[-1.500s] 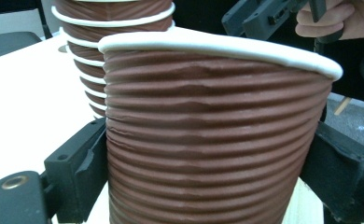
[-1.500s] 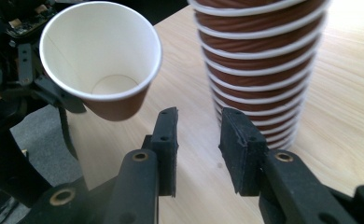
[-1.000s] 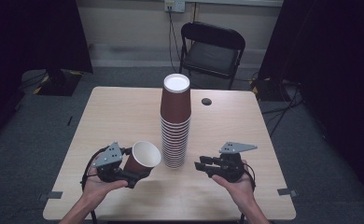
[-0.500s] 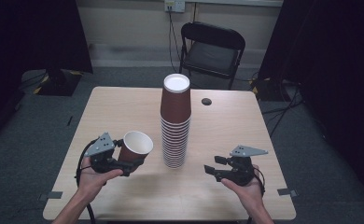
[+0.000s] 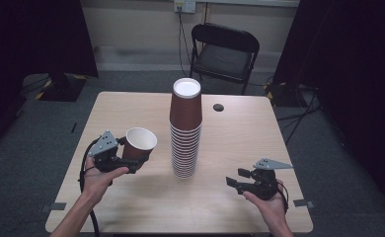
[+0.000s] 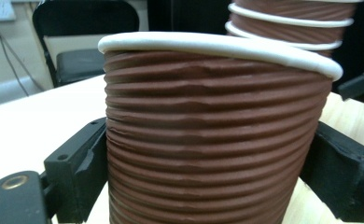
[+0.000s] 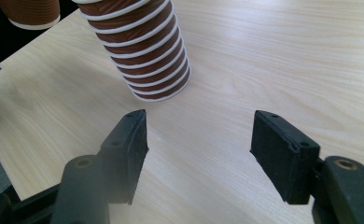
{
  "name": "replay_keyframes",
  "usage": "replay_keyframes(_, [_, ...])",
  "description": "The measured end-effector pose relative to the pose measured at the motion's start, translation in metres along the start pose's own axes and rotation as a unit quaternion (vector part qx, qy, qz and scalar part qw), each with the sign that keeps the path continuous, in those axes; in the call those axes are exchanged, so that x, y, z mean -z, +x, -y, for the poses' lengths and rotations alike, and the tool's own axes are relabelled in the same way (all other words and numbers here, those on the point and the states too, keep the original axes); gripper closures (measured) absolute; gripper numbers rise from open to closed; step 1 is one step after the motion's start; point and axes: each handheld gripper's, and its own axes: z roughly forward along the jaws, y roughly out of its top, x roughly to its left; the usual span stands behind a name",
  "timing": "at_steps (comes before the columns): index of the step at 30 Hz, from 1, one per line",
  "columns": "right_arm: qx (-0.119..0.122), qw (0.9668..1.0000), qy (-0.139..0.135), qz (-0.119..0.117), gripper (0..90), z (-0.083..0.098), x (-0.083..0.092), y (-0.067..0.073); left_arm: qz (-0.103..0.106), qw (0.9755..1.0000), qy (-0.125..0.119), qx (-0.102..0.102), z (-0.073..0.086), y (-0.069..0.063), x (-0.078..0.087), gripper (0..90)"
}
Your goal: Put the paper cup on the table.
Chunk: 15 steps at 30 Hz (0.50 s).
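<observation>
A tall stack of upside-down brown ribbed paper cups point(image 5: 185, 129) stands mid-table and also appears in the right gripper view point(image 7: 143, 51). My left gripper point(image 5: 137, 157) is shut on a single brown cup point(image 5: 140, 143) left of the stack, mouth up and tilted. In the left gripper view that cup point(image 6: 213, 130) sits squeezed between the jaws of the left gripper point(image 6: 199, 154). My right gripper point(image 5: 232, 180) hovers low over the table right of the stack. Its jaws have just been opening, and the right gripper point(image 7: 199, 140) has only bare wood between them.
The light wooden table point(image 5: 240, 143) has a small dark round object point(image 5: 218, 107) near its far edge. A black folding chair point(image 5: 225, 49) stands behind the table. Dark curtains hang on both sides, and cables lie on the grey floor.
The left gripper carried the cup away from the stack, to the left and farther back, and tipped it more upright. The right gripper moved right and nearer the front edge, and its jaws widened.
</observation>
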Motion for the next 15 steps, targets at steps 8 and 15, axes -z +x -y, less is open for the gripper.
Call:
replay_keyframes(8, [-0.016, 0.9998, 0.000, 0.007, 36.9, 0.006, -0.006, -0.007, -0.030, 0.9995, -0.011, -0.001, 0.003, 0.012, -0.017, 10.2])
replay_keyframes(15, [-0.027, 0.9995, -0.009, 0.013, 36.9, 0.006, -0.008, -0.009, -0.055, 0.9985, -0.004, -0.005, 0.003, 0.029, -0.033, 10.0])
